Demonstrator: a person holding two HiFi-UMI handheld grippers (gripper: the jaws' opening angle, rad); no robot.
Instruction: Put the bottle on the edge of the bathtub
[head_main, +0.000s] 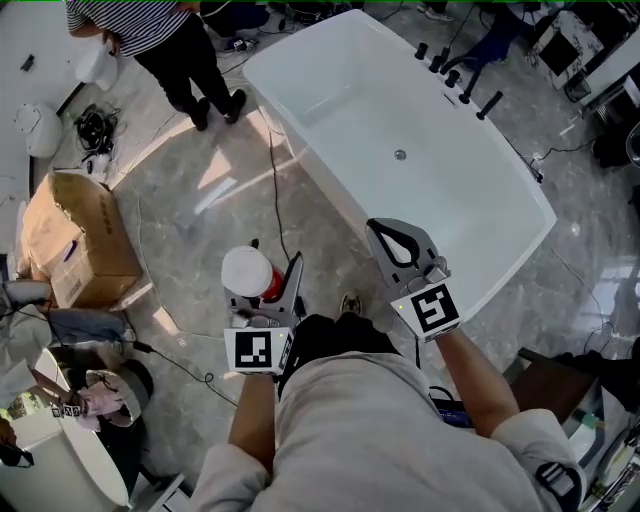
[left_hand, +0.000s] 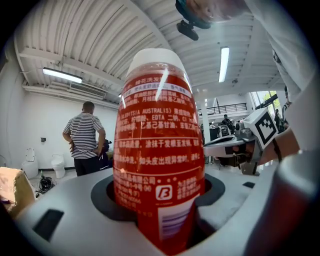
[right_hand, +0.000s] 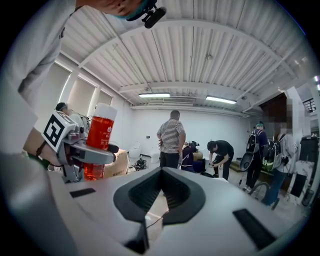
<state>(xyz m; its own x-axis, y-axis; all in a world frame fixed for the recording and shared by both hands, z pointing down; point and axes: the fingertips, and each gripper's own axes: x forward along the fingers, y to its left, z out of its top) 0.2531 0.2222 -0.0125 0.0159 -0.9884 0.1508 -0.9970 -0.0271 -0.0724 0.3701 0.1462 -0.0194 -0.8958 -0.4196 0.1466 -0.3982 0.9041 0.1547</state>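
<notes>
Two grippers are raised in front of you, and only one of them carries anything. Your left gripper (head_main: 265, 285) has the bottle (head_main: 250, 272) clamped between its fingers (left_hand: 65, 210). In the left gripper view the red body fills the gap, with the dark pads pressed against it on both sides. The bottle is red with pale print and a white cap. It stands upright in the grip, cap towards your head.

In the head view the bottle hangs over the grey marbled floor (head_main: 200, 200), just short of the near long rim of the bathtub (head_main: 320, 160) and not touching it. The bathtub is white, with a drain (head_main: 400, 155) in its bottom and dark taps (head_main: 455, 75) along the far rim.

Your right gripper (head_main: 385, 232) has its fingers (right_hand: 100, 215) closed together with nothing between them. From your head it sits over the bathtub's near rim, to the right of the bottle and apart from it.

A black cable (head_main: 275, 180) trails across the floor beside the tub. A cardboard box (head_main: 75, 235) sits well off to your left. A person in a striped shirt (head_main: 160, 40) stands near the bathtub's far left corner. The right gripper view shows more people (right_hand: 220, 155) further back in the room.
</notes>
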